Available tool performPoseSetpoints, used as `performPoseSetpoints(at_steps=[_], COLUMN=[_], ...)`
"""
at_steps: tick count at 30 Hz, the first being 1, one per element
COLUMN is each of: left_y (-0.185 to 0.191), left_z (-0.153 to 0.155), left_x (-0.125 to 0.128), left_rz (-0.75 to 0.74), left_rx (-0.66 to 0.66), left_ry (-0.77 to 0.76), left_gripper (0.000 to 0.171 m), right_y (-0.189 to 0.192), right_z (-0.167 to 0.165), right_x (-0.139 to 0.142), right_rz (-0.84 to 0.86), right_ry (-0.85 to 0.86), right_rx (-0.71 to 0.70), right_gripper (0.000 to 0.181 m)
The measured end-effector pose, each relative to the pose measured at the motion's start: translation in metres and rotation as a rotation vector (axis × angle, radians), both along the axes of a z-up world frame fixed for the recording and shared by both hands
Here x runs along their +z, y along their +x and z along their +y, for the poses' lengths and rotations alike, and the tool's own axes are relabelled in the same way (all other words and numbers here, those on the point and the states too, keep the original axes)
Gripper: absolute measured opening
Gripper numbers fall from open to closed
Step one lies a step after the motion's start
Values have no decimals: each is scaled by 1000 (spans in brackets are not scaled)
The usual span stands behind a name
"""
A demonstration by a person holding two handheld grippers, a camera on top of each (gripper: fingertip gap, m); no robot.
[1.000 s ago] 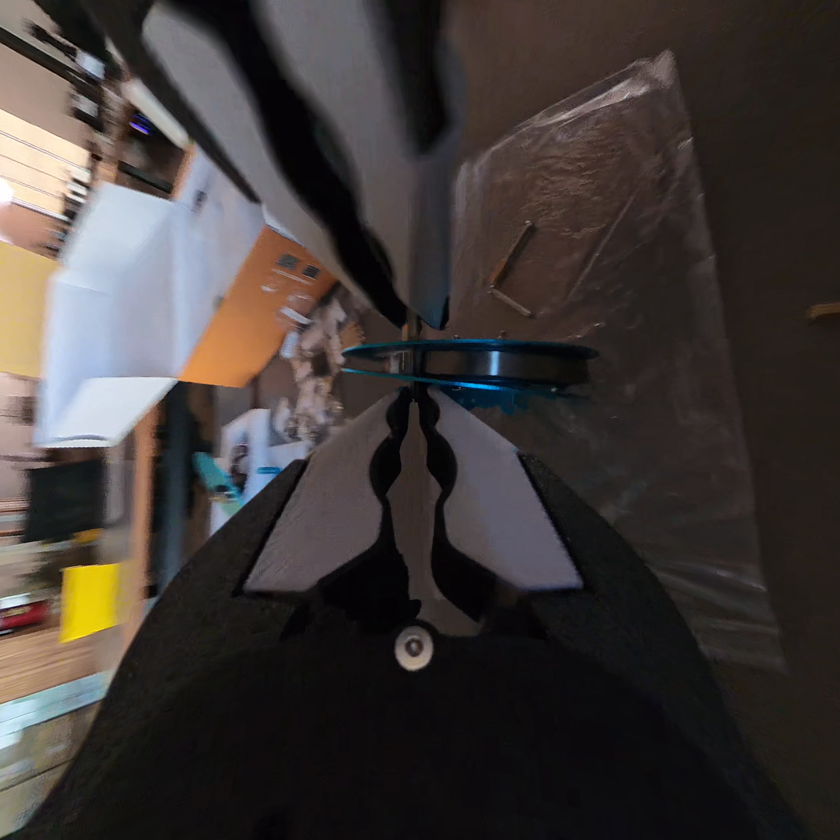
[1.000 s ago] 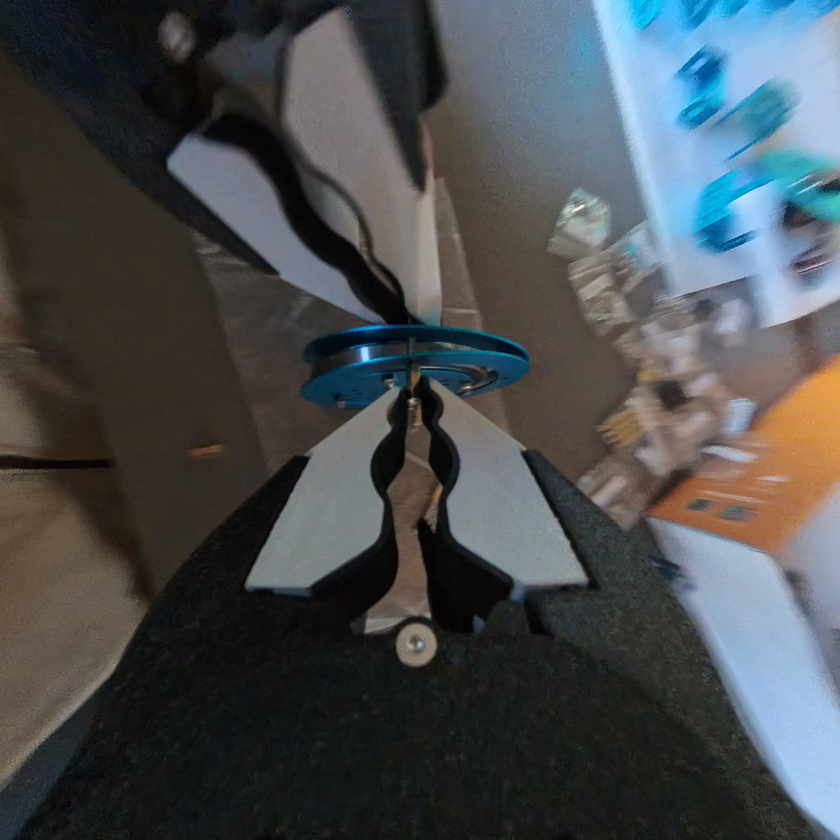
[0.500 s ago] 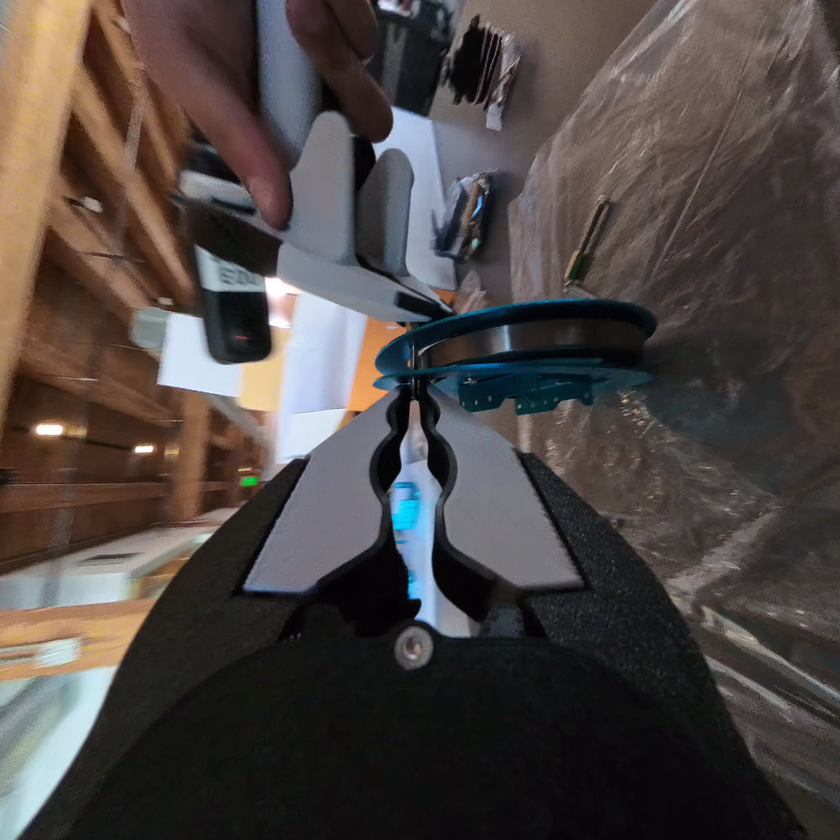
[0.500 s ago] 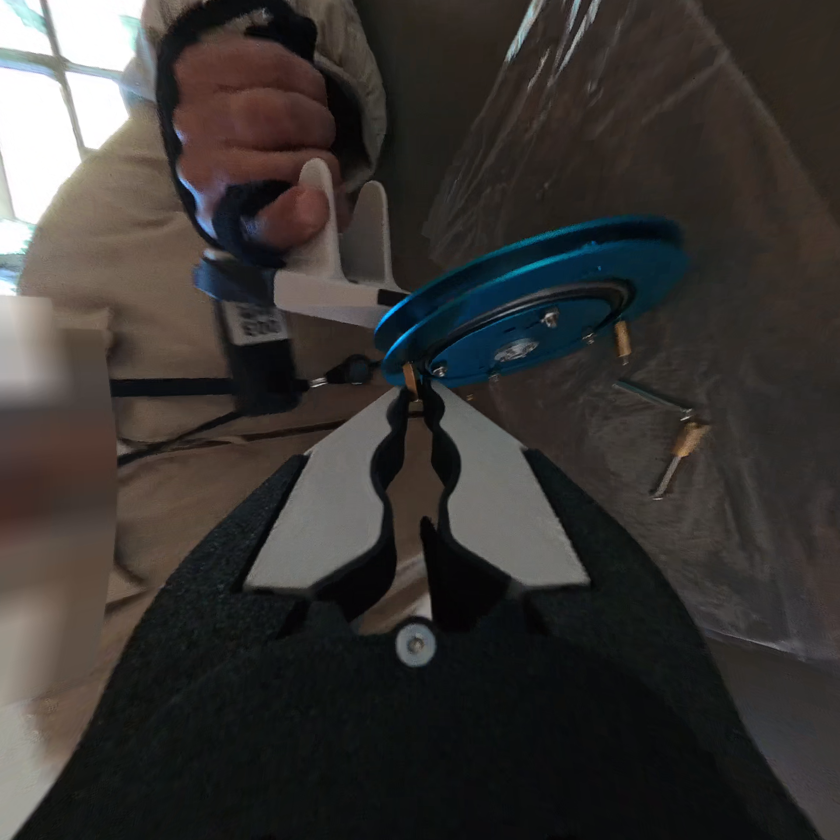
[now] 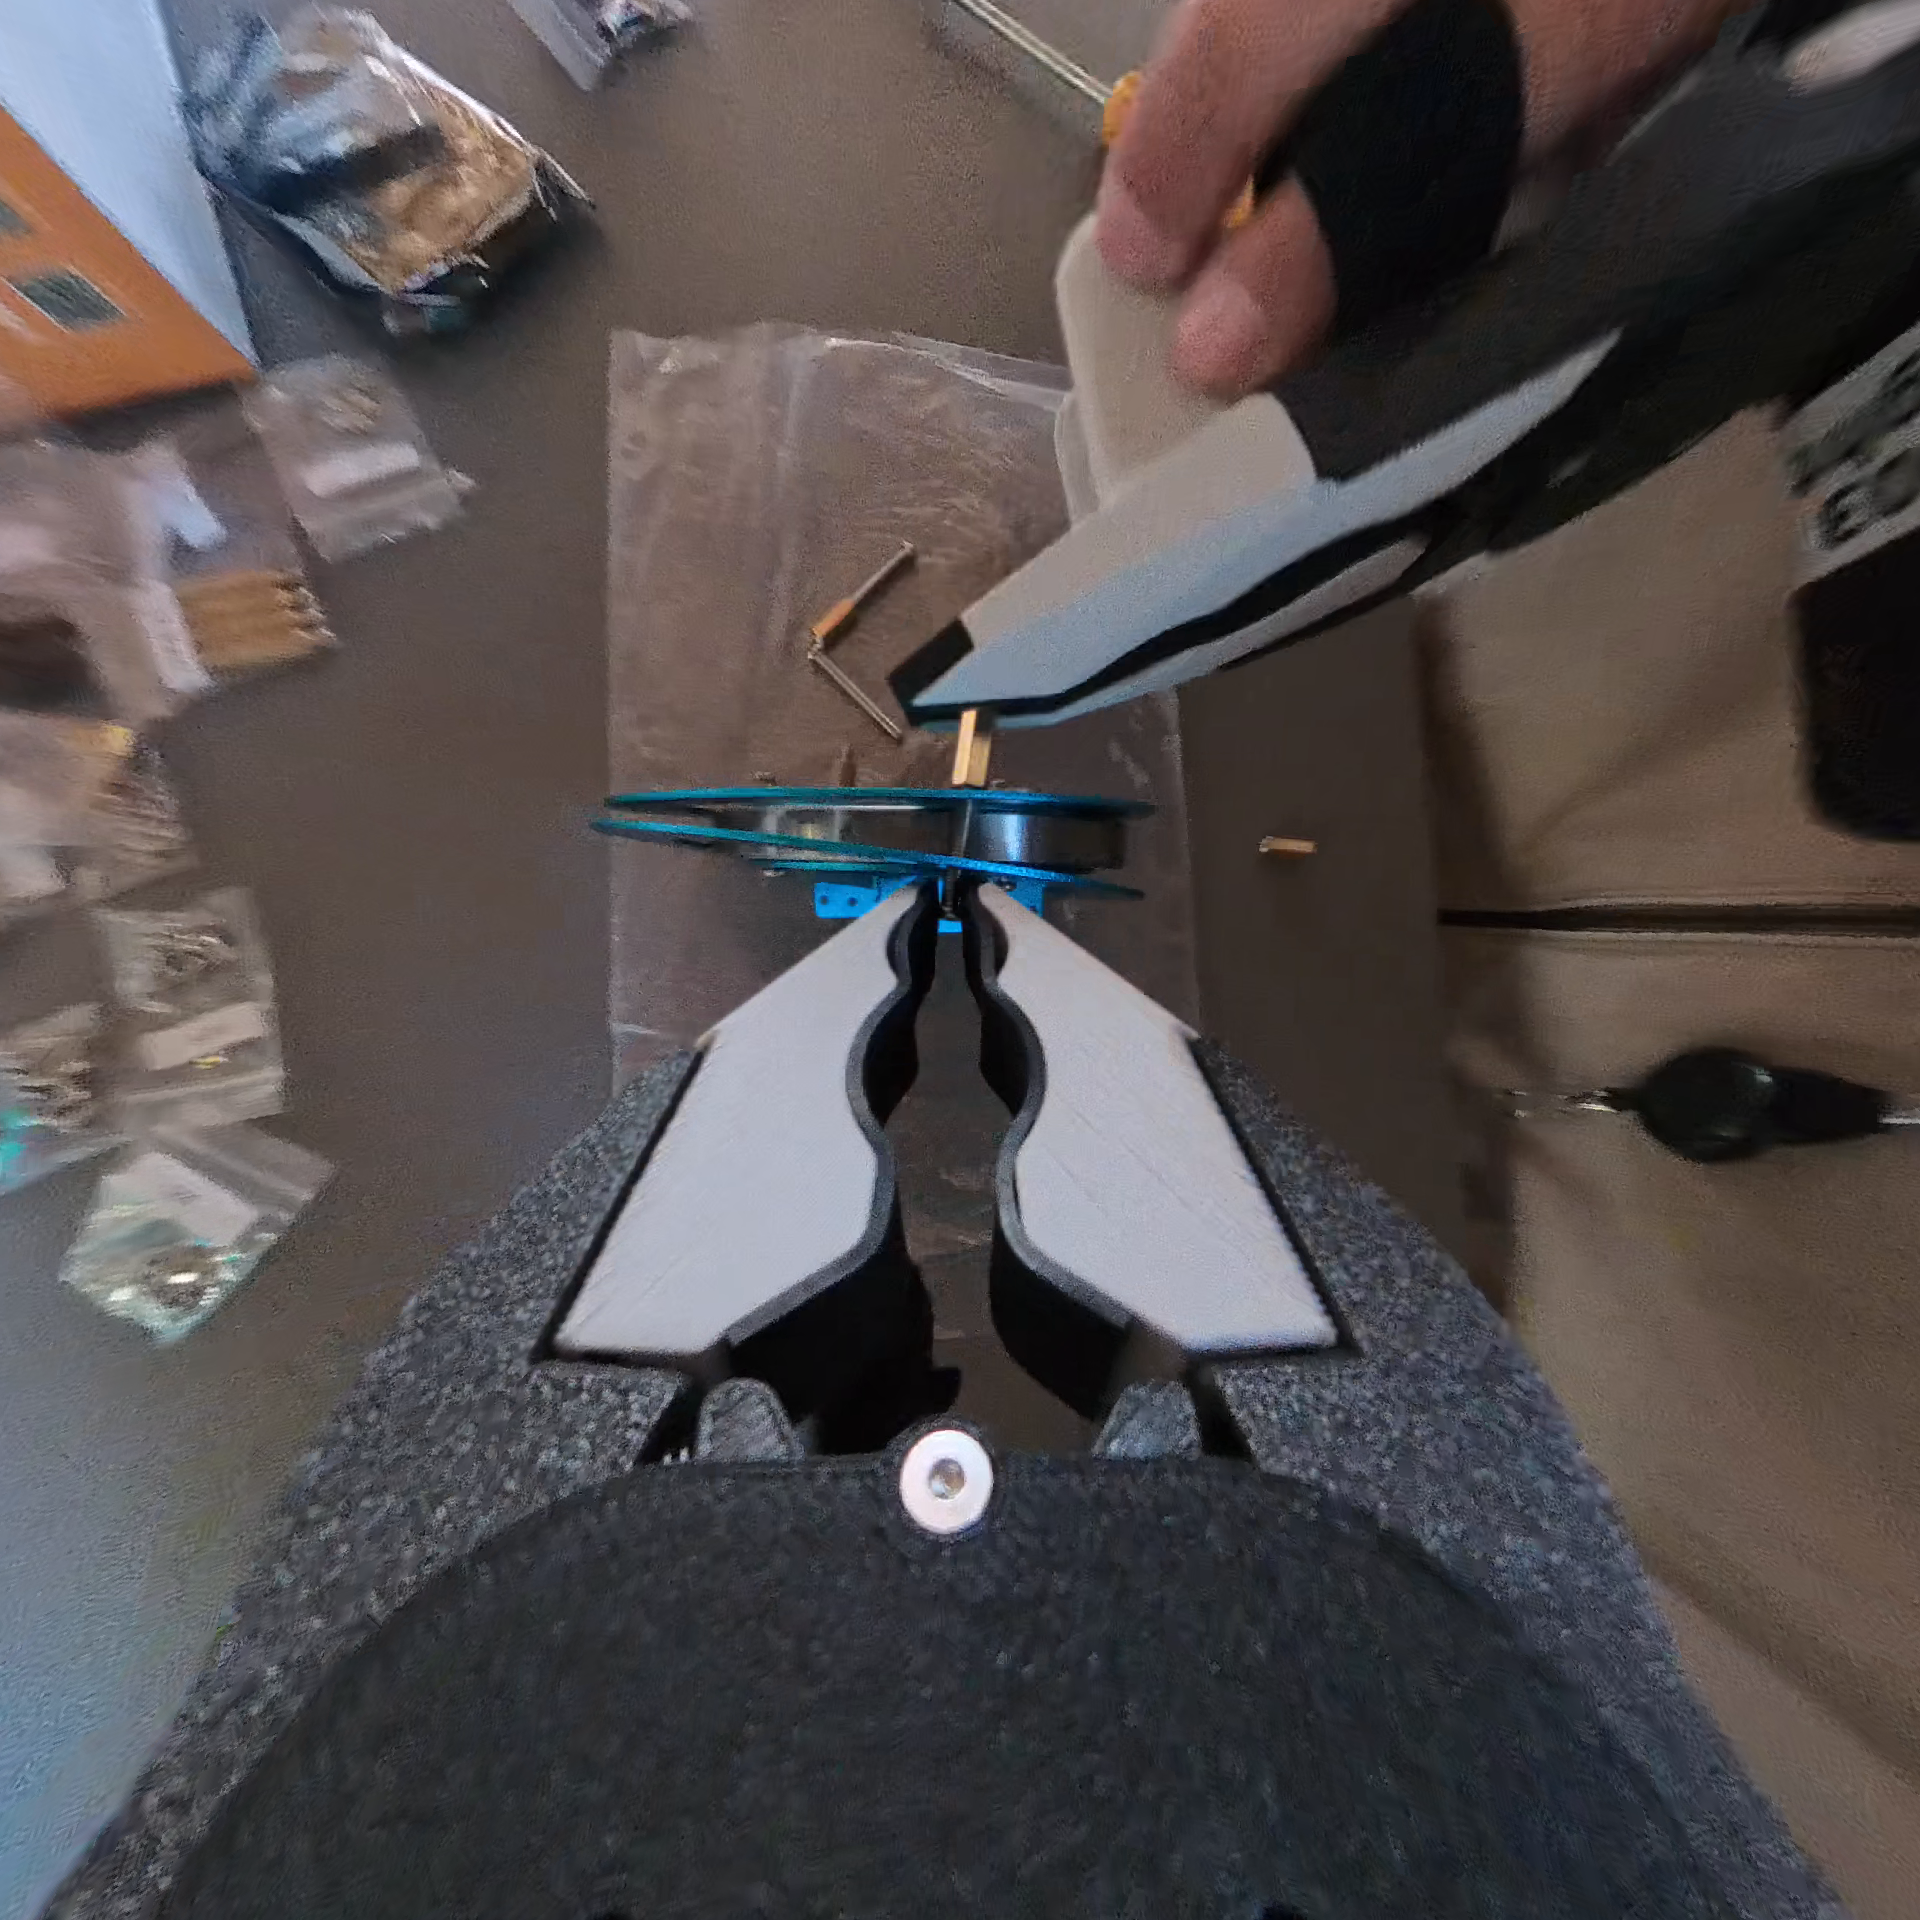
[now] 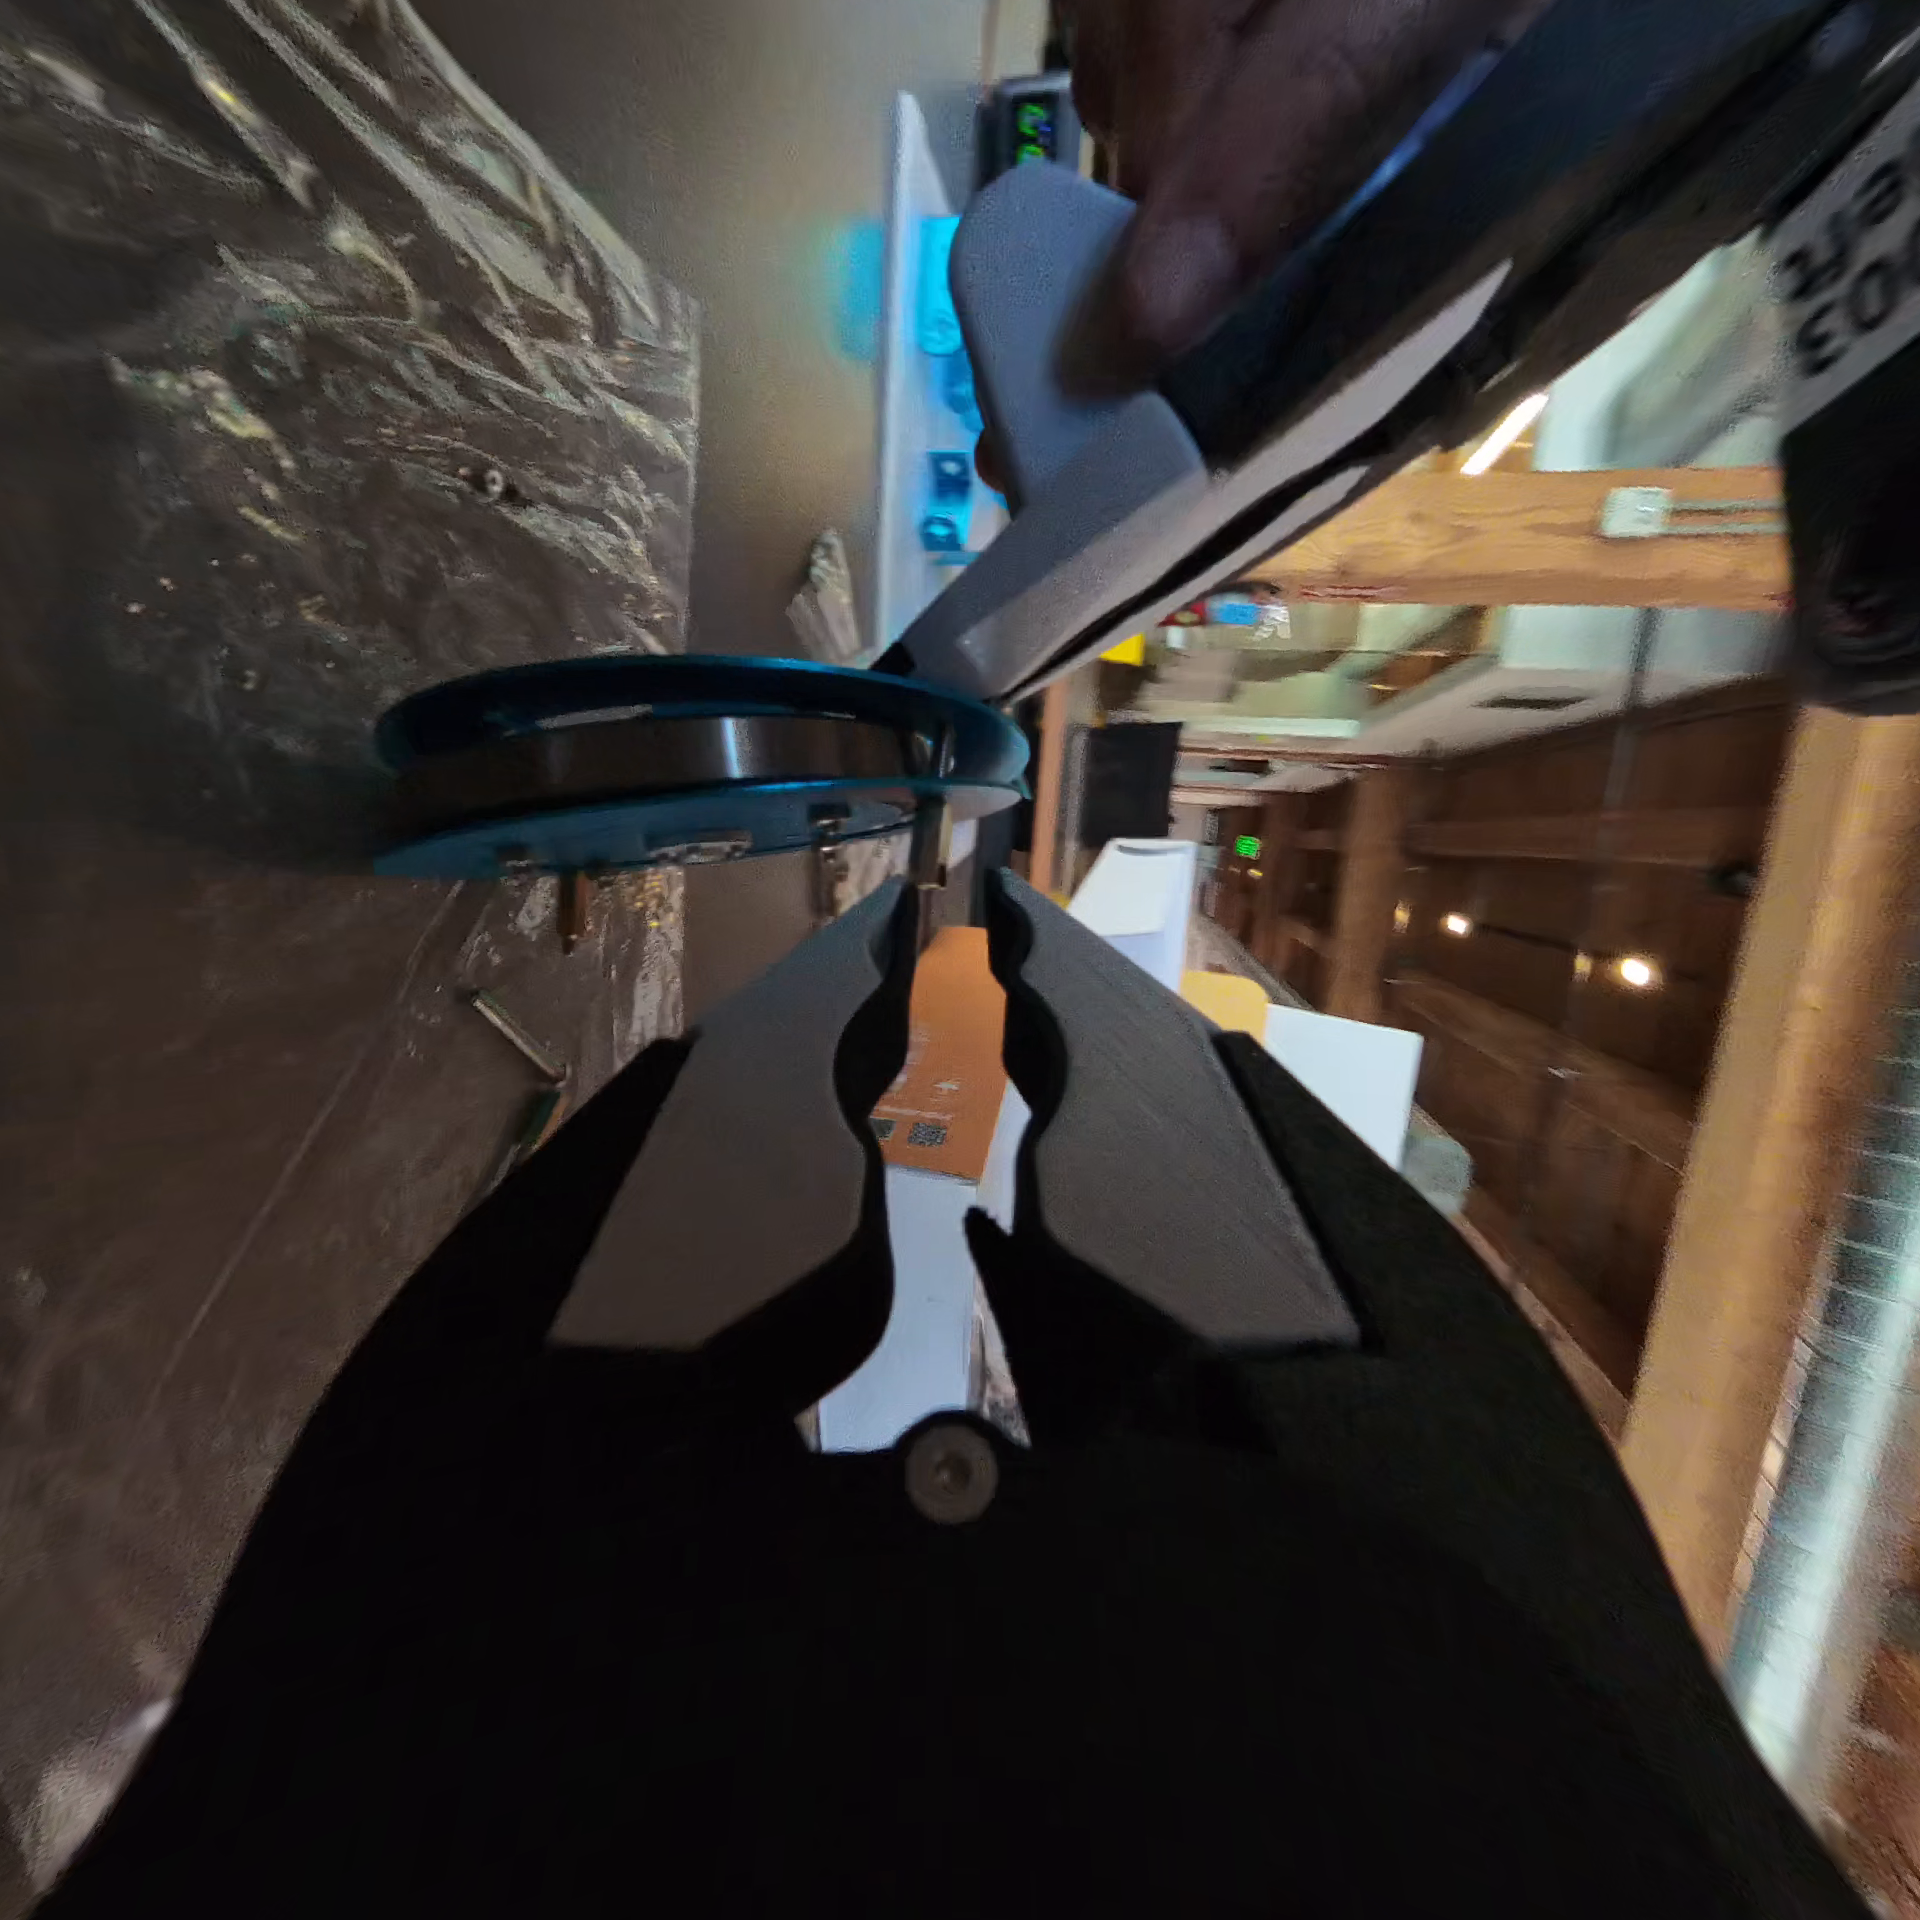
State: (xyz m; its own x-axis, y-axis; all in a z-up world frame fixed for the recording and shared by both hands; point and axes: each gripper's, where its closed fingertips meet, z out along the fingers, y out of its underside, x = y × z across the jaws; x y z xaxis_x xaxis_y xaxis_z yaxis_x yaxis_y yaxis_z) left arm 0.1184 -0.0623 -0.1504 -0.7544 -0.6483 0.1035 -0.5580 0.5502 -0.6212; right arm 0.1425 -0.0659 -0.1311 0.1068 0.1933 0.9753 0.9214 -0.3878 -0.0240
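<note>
A blue disc assembly [image 5: 873,821], two thin blue plates with a dark metal ring between them, hangs above the table between both grippers. My left gripper [image 5: 951,902] is shut on a thin screw at the lower plate's near rim, beside a small blue bracket [image 5: 842,899]. My right gripper [image 5: 940,698] comes in from the upper right in a hand and pinches the end of a brass standoff [image 5: 971,750] on the opposite plate. In the right wrist view the right gripper [image 6: 943,891] meets that standoff [image 6: 928,862] under the assembly [image 6: 665,758], and the left gripper [image 6: 920,663] touches the other plate's rim.
A clear plastic sheet [image 5: 790,499] lies on the brown table under the assembly, with loose brass standoffs and screws [image 5: 862,597] on it and one standoff [image 5: 1286,847] beside it. Bags of small parts [image 5: 177,1236] and an orange-and-white box [image 5: 83,312] lie at the left. A person's beige clothing [image 5: 1662,1351] fills the right. The tips of both grippers are at nearly the same place.
Both grippers have swung round together with the disc assembly between them, so the assembly's tilt and the background have changed. Both stay shut on it.
</note>
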Motion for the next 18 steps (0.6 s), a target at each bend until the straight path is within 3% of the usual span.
performPoseSetpoints(at_steps=[5, 6, 12, 15, 16, 18], left_y=[-2, -1, 4, 6, 7, 8], left_z=[-3, -4, -3, -2, -1, -1], left_x=[2, 2, 3, 3, 1, 0], left_rz=[163, 180, 194, 94, 19, -137], left_rx=[30, 38, 24, -13, -43, -86], left_ry=[-174, -199, -250, -151, -79, 69], left_gripper=[3, 2, 2, 2, 3, 2], right_y=[-1, -2, -2, 5, 5, 4], right_z=[-1, -2, 2, 7, 7, 5], right_x=[0, -3, -9, -7, -1, -3], right_rz=[27, 35, -38, -53, -46, 133], right_ry=[71, 53, 40, 7, 5, -118], right_rx=[-24, -22, -25, -33, -28, -46], right_gripper=[11, 24, 24, 16, 5, 4])
